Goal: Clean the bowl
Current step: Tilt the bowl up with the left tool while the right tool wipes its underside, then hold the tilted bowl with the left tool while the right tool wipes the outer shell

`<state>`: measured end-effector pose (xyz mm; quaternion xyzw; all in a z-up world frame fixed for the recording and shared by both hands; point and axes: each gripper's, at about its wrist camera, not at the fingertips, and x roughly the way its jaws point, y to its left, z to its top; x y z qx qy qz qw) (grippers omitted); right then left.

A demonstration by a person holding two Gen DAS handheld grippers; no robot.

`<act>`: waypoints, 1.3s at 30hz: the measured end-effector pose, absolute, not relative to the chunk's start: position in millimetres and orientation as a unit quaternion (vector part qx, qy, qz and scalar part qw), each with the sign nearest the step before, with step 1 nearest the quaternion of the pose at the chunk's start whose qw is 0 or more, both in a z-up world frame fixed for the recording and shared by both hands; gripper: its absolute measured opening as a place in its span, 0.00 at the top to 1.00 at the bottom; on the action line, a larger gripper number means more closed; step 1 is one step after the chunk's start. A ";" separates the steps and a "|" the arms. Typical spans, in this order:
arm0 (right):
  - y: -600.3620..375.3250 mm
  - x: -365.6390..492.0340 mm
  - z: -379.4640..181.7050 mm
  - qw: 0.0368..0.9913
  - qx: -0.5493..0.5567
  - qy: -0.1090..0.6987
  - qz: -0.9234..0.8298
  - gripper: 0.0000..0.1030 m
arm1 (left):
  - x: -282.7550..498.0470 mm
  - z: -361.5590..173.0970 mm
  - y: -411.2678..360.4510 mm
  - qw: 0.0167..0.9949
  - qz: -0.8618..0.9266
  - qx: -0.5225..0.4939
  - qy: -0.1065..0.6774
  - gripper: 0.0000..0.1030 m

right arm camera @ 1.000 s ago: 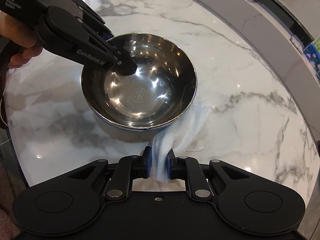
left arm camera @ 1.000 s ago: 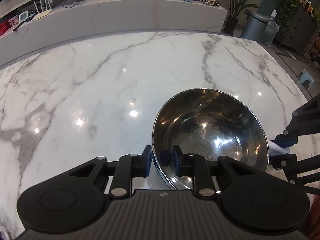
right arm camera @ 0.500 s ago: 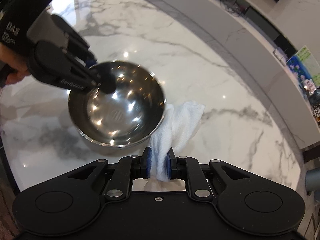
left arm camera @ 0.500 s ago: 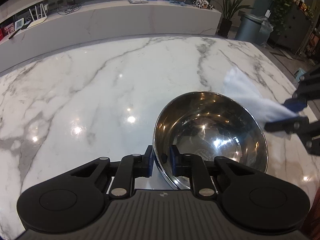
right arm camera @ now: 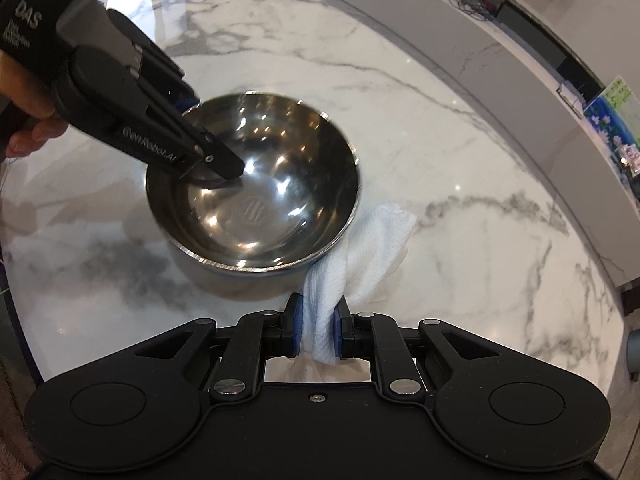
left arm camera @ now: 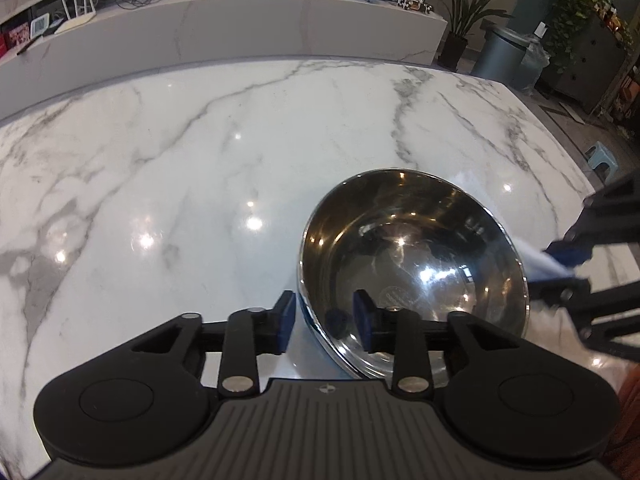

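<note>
A shiny steel bowl stands on the white marble table. My left gripper straddles the bowl's near rim, one finger inside and one outside. Its jaws are opening, and a gap shows between the pads and the rim. My right gripper is shut on a white cloth. The cloth hangs down against the bowl's outer wall on the side away from the left gripper, and its free end lies on the marble.
A hand holds the left gripper. A long marble counter with small items runs behind the table. Potted plants, a grey bin and a blue stool stand past the table's right edge.
The left jaws pinched the bowl's rim and have now spread apart from it. The right gripper lifted the cloth beside the bowl, then brought it back down against the bowl's wall.
</note>
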<state>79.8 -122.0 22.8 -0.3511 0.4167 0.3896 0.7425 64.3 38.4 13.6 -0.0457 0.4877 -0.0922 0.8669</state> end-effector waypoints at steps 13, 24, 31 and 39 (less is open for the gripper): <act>-118.7 57.8 20.8 0.728 -0.355 0.416 0.413 0.88 | 65.0 11.1 36.3 0.871 -0.080 -0.016 0.484 0.78; -124.3 81.8 43.8 0.765 -0.346 0.379 0.388 0.87 | 66.9 12.7 40.2 0.875 -0.082 -0.022 0.476 0.83; -120.8 84.3 38.5 0.759 -0.347 0.386 0.394 0.87 | 67.2 13.0 39.4 0.875 -0.080 -0.023 0.476 0.83; -120.8 73.2 26.6 0.748 -0.346 0.400 0.400 0.87 | 67.5 12.5 39.3 0.874 -0.075 -0.028 0.479 0.82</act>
